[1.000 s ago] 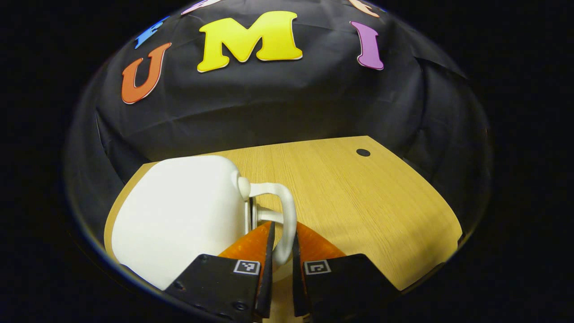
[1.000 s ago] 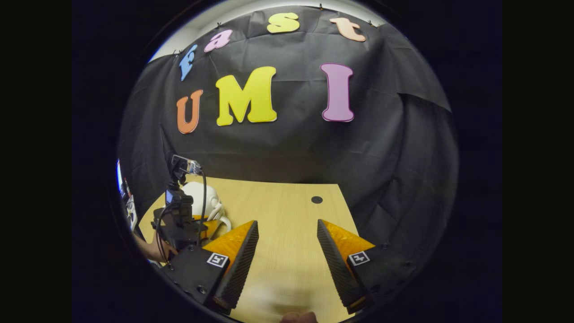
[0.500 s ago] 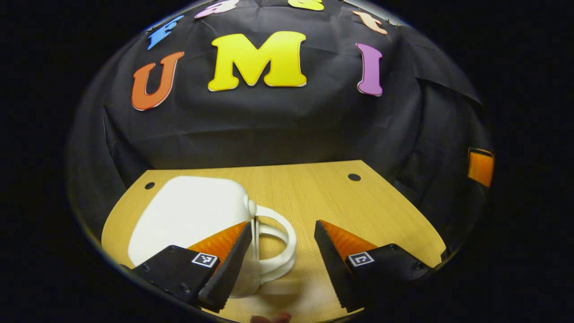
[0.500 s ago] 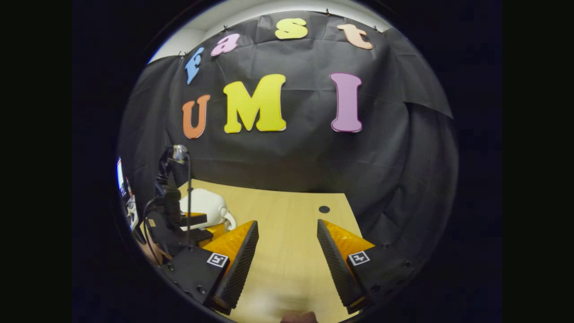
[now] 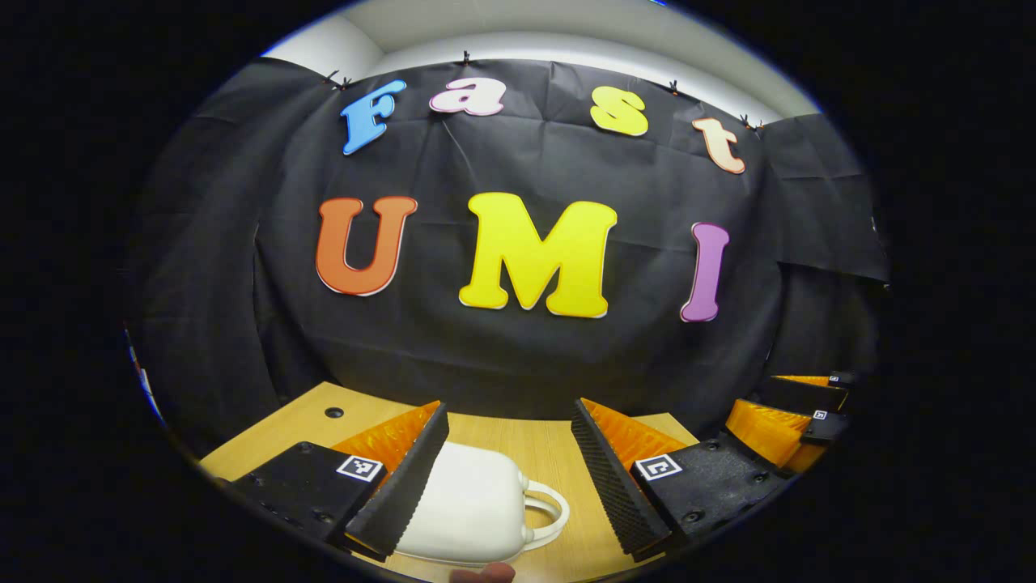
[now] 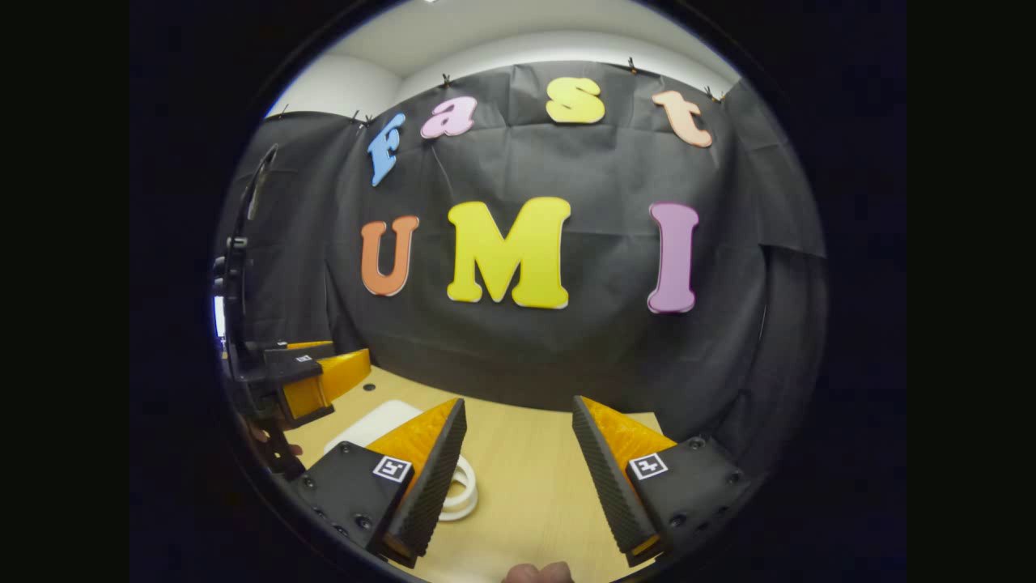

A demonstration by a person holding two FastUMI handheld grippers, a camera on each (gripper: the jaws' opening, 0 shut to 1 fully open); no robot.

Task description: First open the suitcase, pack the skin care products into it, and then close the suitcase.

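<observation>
Left gripper view: left gripper (image 5: 510,478) now spread, off seemingly closed white suitcase (image 5: 473,506)

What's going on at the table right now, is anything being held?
Nothing is held. The left gripper hangs open above the white suitcase, which lies shut on the wooden table with its handle free. The right gripper is open too, over bare table beside the case. No skin care products lie on the visible table, so the job looks finished.
</observation>
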